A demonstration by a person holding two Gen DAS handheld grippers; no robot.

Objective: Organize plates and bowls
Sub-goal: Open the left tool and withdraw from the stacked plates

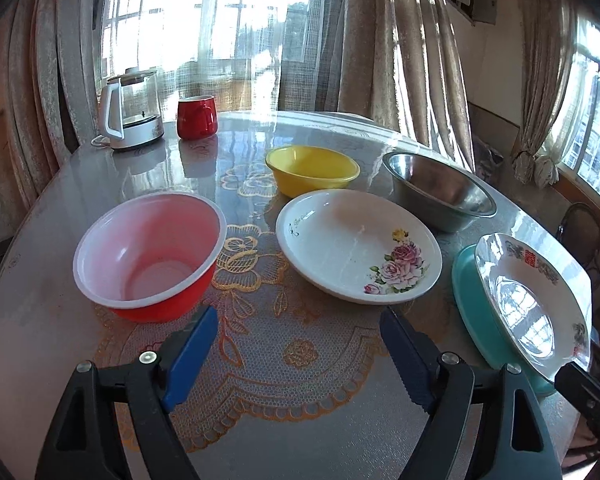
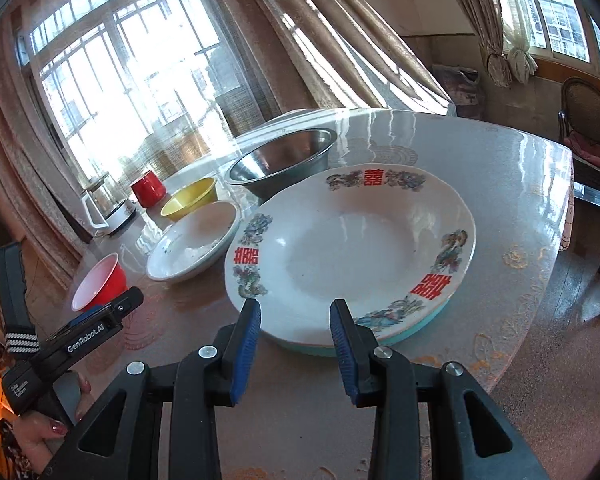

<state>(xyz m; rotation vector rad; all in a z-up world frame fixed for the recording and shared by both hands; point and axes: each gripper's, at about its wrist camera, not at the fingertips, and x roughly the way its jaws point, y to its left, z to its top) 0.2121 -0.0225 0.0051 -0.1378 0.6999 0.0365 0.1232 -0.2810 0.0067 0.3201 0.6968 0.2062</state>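
The left tongs [image 2: 100, 316], marked "GenRobot.AI", gaped empty before the red bowl [image 1: 148, 256]. The right tongs [image 2: 296, 316] stood parted, gripping nothing, just short of the red-lettered plate [image 2: 352, 248] stacked on a teal plate [image 2: 420, 326].

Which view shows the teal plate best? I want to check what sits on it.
The left wrist view: the teal plate shows a broad side under the white plate with red characters. The right wrist view shows only a teal sliver beneath it.

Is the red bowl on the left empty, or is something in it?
Empty. The left wrist view looks straight into the red bowl: only its bare pale inside and flat bottom show.
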